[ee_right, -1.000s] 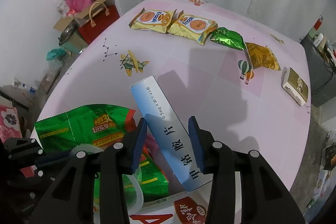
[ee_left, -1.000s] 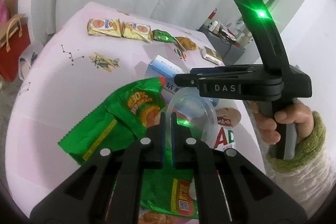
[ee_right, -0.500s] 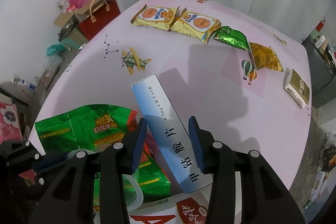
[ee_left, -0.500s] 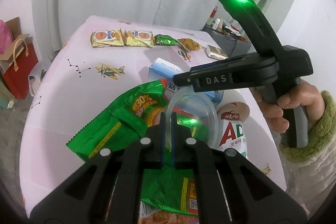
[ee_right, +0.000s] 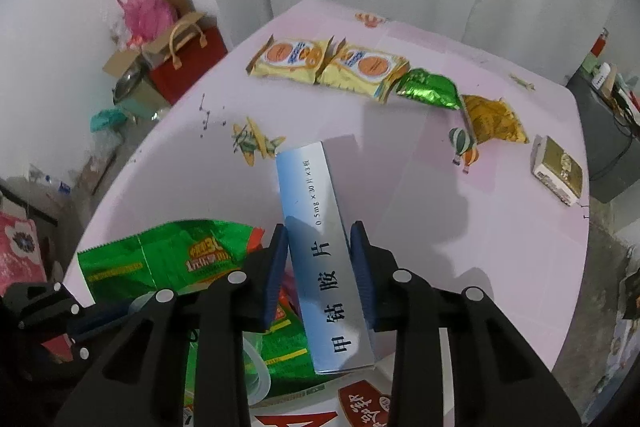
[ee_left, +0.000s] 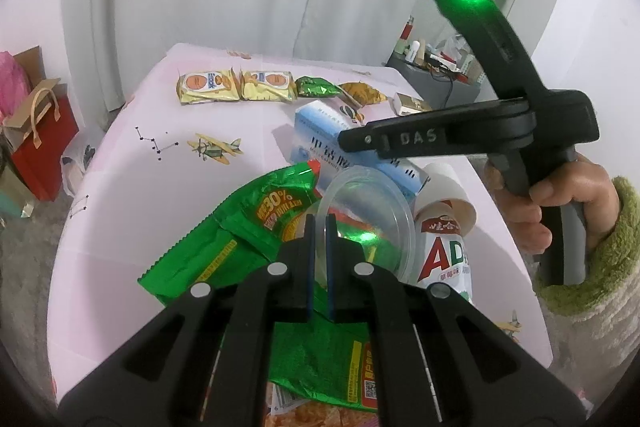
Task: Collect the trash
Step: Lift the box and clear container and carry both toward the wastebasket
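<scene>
My left gripper (ee_left: 319,227) is shut on the rim of a clear plastic container (ee_left: 368,223) that holds a big green snack bag (ee_left: 248,227) and a white AD bottle (ee_left: 444,251). My right gripper (ee_right: 320,255) is shut on a pale blue medicine box (ee_right: 320,239) and holds it over the container; the box (ee_left: 352,155) and right gripper (ee_left: 360,143) also show in the left wrist view. The green bag (ee_right: 160,259) shows under the box in the right wrist view.
On the pink table (ee_right: 400,195) lie two yellow biscuit packs (ee_right: 328,61), a small green wrapper (ee_right: 428,89), an orange wrapper (ee_right: 494,121) and a small gold box (ee_right: 558,173). A red bag (ee_right: 188,63) and clutter stand on the floor at left.
Both grippers have lifted slightly and pulled back, so more of the table shows. The right gripper has kept the blue box over the container.
</scene>
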`<control>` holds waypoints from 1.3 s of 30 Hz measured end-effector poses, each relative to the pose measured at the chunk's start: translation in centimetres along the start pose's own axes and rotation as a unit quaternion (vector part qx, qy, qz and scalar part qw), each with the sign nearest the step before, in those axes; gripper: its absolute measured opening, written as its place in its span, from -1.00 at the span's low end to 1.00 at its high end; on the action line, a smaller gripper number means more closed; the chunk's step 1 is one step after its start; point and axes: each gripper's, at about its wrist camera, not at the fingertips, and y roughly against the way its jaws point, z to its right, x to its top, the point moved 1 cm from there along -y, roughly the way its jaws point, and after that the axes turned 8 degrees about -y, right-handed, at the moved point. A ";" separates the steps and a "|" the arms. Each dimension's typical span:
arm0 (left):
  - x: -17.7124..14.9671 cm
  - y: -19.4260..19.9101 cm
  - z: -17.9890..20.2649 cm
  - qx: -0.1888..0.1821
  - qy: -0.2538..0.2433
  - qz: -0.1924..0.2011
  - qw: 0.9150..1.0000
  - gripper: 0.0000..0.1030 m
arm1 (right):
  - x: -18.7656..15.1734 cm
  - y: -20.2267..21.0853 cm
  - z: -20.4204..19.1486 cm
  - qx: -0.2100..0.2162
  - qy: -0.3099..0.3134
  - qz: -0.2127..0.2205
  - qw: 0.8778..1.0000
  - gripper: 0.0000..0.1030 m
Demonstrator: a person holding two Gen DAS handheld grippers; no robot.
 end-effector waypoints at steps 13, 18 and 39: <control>0.5 2.0 0.9 0.014 -0.016 0.032 0.999 -0.95 | -1.2 8.0 2.9 0.025 -0.080 0.130 0.988 -0.39; 1.0 3.2 1.5 0.010 -0.022 0.048 0.999 -0.95 | -3.7 11.9 4.2 0.027 -0.109 0.170 0.979 -0.40; 2.0 6.8 6.5 -0.019 -0.084 0.077 0.993 -0.95 | -20.3 19.4 8.9 0.007 -0.297 0.269 0.916 -0.40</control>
